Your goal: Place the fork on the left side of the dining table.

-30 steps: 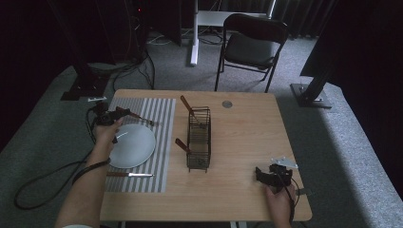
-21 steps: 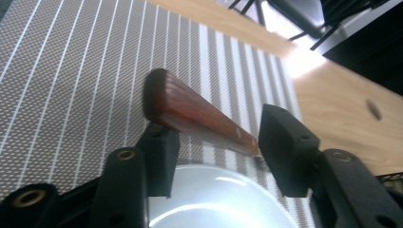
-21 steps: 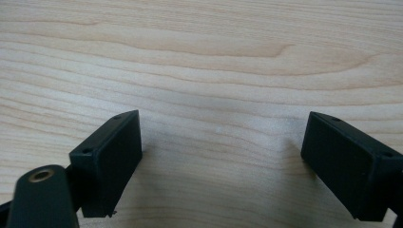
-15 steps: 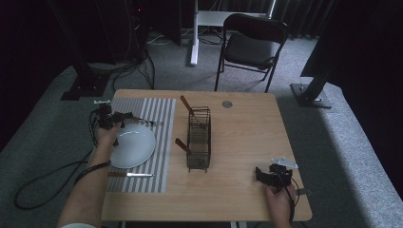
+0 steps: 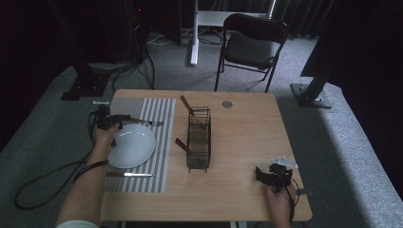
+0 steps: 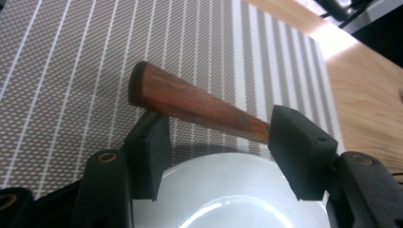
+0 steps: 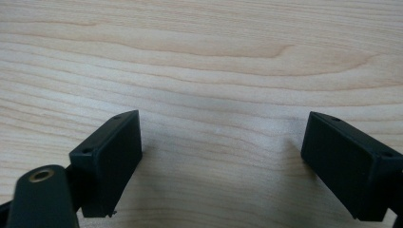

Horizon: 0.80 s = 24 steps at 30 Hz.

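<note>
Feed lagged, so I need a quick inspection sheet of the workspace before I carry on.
Surface: wooden table, striped placemat on its left part.
Job's things: wooden-handled utensil lying on the placemat beyond the white plate.
Clutter: knife, wire rack, round disc, small pale piece.
Grippers: left gripper jaws have just been opening, handle between them, unpinched; right gripper open over bare wood.
Cables: black cable trailing onto the floor.
Surroundings: chair, grey carpet.

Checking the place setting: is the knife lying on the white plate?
No: the knife lies on the striped mat just in front of the plate, apart from its rim.
</note>
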### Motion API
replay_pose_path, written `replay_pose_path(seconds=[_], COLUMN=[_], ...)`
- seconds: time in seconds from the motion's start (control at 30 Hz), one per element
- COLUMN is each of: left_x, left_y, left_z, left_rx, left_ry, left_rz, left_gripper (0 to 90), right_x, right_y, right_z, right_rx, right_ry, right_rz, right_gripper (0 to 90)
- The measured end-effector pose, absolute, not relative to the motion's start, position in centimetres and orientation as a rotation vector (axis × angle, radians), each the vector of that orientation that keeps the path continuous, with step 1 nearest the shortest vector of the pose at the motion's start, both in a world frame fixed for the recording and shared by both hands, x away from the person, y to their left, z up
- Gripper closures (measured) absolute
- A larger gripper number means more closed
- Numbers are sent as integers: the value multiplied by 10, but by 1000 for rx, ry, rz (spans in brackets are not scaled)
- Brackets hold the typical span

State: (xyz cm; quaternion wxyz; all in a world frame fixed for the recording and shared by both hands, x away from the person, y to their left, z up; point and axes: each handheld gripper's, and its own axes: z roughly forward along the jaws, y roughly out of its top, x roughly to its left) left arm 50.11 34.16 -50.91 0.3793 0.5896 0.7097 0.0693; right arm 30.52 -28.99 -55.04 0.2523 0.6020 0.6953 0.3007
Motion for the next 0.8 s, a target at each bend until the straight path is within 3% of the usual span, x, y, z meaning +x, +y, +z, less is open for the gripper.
replay_pose_path(seconds=[0.1,0.53,0.6,0.8], left_x=[503,495,493,484], left_y=[342,328,324,314], left_z=[-510,-500,-500,-498], left_rx=[1508,1599,1611,1681], left_ry=[1839,1769,1776,1750], left_rz=[185,248,277,352], left_gripper=[367,366,276,273], right_x=[305,305,305,305], right_y=[-290,-290,-290,-290], right_z=[-550,-550,-550,-550], right_rx=[1637,1638,1638,1638], right_ry=[1891,1890,1891,1891], right_rz=[818,817,817,817], right_gripper=[130,130,130,131])
